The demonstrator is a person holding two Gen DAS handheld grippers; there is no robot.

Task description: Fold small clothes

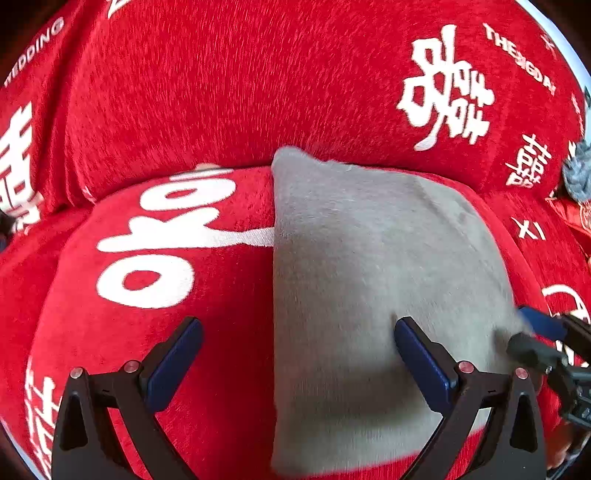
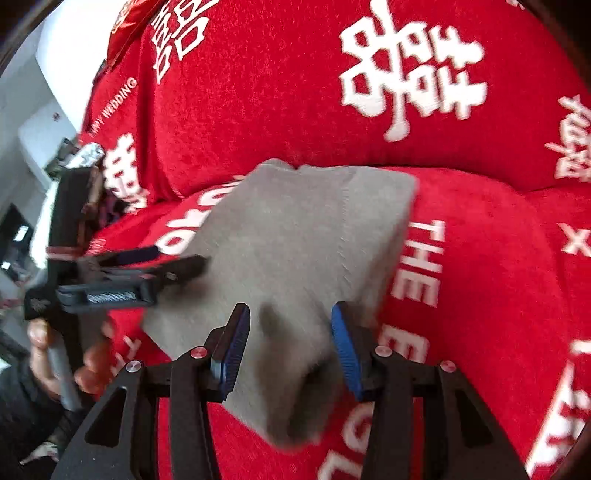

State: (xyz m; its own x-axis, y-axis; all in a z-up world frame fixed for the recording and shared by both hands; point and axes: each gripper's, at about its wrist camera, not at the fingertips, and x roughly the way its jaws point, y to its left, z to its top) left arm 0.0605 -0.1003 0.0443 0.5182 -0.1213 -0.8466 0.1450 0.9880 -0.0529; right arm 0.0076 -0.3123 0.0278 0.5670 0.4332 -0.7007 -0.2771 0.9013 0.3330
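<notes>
A folded grey cloth (image 1: 369, 266) lies on the red seat cushion (image 1: 147, 332) of a sofa printed with white characters. My left gripper (image 1: 299, 345) hangs over the cloth's left edge with its jaws wide open; one pad is above the cloth, the other above the cushion, and nothing is pinched. In the right wrist view the left gripper (image 2: 166, 260) shows side-on at the cloth's (image 2: 295, 236) far-left edge. My right gripper (image 2: 291, 347) is shut on the near corner of the cloth, which bunches up between the blue pads. The right gripper (image 1: 535, 334) sits at the cloth's right edge.
The sofa backrest (image 1: 240, 81) rises right behind the cloth. A grey knitted item (image 1: 578, 177) and a red packet (image 1: 572, 214) lie at the right; the red packet (image 2: 125, 29) also tops the backrest. A person's hand (image 2: 88, 365) holds the left gripper's handle. Foil and clutter (image 2: 86, 155) sit past the sofa's left end.
</notes>
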